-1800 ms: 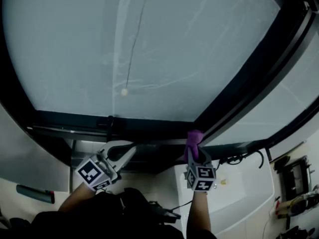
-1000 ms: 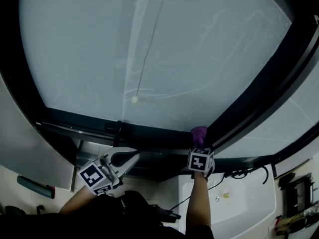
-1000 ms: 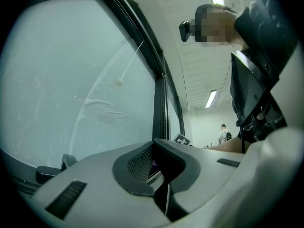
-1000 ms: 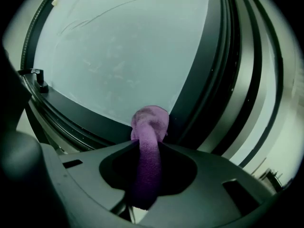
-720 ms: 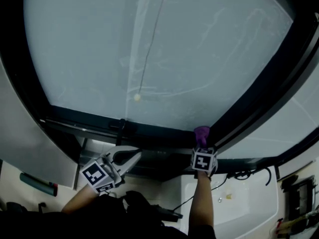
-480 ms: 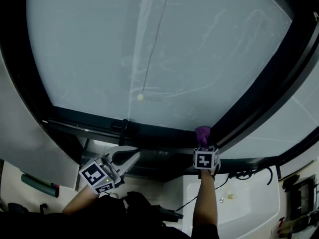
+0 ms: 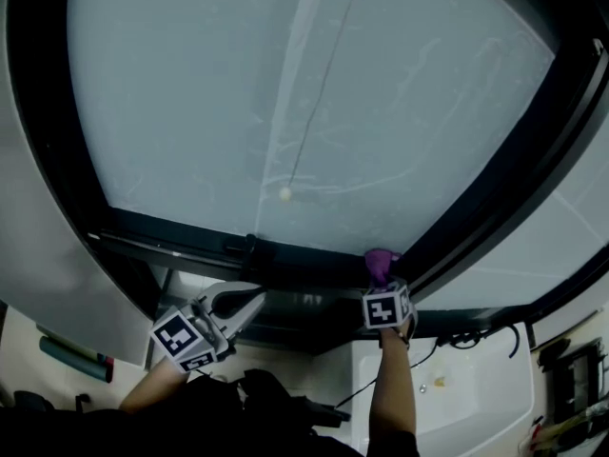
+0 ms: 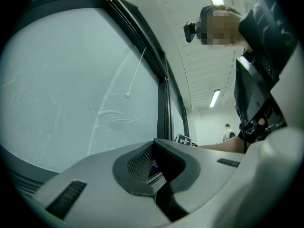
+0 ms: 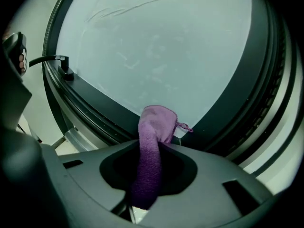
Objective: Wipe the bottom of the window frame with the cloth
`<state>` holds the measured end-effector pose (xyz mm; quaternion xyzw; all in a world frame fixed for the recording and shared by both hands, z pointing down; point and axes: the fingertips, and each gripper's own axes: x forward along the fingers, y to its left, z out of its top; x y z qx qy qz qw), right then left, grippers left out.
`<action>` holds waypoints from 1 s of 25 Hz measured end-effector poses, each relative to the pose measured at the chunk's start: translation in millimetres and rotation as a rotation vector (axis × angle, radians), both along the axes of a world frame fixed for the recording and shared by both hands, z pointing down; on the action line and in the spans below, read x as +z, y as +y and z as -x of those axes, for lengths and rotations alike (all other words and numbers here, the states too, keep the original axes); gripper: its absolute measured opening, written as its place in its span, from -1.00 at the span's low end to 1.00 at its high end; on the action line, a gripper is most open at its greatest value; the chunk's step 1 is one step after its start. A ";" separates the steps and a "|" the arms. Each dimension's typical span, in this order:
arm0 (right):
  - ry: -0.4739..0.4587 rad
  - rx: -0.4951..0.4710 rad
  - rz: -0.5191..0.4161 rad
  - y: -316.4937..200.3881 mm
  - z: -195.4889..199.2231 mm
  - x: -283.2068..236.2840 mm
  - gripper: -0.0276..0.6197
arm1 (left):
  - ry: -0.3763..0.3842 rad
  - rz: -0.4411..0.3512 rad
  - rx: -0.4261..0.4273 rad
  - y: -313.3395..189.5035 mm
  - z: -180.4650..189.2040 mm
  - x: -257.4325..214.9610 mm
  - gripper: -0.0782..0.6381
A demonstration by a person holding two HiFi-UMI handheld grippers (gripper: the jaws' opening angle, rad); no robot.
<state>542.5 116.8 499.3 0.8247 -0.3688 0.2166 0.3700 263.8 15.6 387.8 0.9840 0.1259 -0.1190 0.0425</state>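
Observation:
A purple cloth (image 7: pixel 381 261) (image 9: pixel 154 141) sticks out of my right gripper (image 7: pixel 382 282) (image 9: pixel 153 148), which is shut on it. The cloth's tip presses on the dark bottom window frame (image 7: pixel 314 261) (image 9: pixel 97 106), just left of the corner where the slanted mullion (image 7: pixel 495 174) meets it. My left gripper (image 7: pixel 253 300) (image 8: pixel 153 161) hangs lower and to the left, below the frame, its jaws shut with nothing between them. Pale frosted glass (image 7: pixel 285 93) fills the space above.
A window handle (image 7: pixel 253 249) (image 9: pixel 61 63) stands on the bottom frame left of the cloth. A pull cord with a bead (image 7: pixel 284 194) (image 8: pixel 127 96) hangs before the glass. A white sink (image 7: pixel 466 384) and a black cable (image 7: pixel 461 335) lie below right.
My right gripper has pushed up with the cloth to the bottom frame and then eased slightly left along it. The left gripper has hardly moved.

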 end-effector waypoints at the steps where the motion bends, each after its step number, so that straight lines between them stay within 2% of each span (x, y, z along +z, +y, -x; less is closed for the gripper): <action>1: -0.007 -0.003 -0.001 -0.9 1.8 0.5 -0.67 | 0.006 -0.004 -0.003 -1.6 1.4 -0.4 -0.77; 6: -0.064 -0.023 -0.025 -6.3 13.0 3.6 -0.66 | 0.009 -0.024 -0.011 -6.8 8.3 -1.4 -0.77; 16: -0.096 -0.053 -0.038 -31.6 36.5 2.4 -0.66 | 0.010 -0.021 -0.017 -28.5 22.4 -5.5 -0.77; 21: -0.090 -0.044 -0.006 -40.2 44.6 2.9 -0.66 | 0.024 -0.070 -0.026 -48.4 26.4 -2.2 -0.77; 25: -0.125 -0.046 -0.001 -48.7 54.8 4.9 -0.66 | 0.001 -0.041 -0.005 -56.6 31.4 -0.2 -0.77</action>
